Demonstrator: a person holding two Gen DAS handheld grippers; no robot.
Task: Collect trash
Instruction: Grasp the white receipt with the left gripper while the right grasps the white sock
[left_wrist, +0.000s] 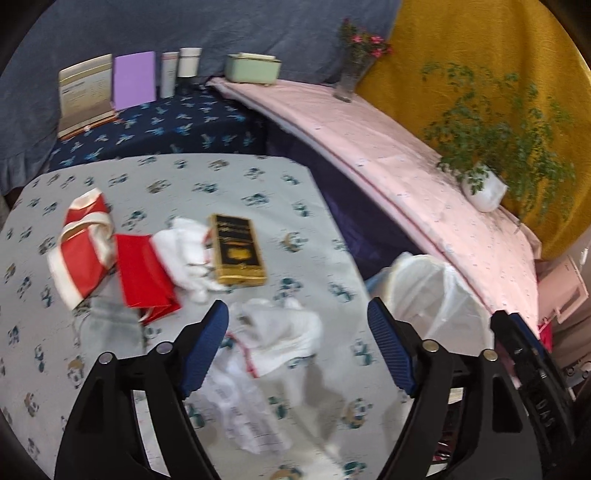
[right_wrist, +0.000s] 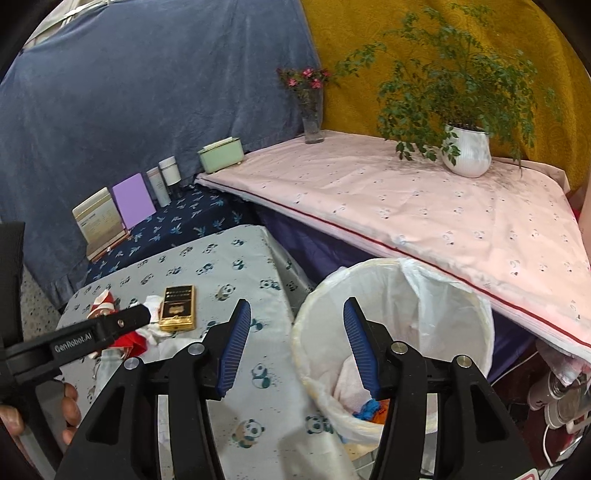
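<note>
Between the wide-apart fingers of the left gripper (left_wrist: 297, 350), a soft, light crumpled white tissue (left_wrist: 280, 334) is being lined up; its bunched middle looks best pinched.

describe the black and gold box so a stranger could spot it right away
Look at the panda-print table beside the lined bin. Among the litter lies the box, flat beside white tissue. It alone is rigid, black and gold-edged.

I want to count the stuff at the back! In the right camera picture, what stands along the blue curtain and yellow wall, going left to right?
Gold card → purple card → white tube → white jar → green box → flower vase → potted plant.
</note>
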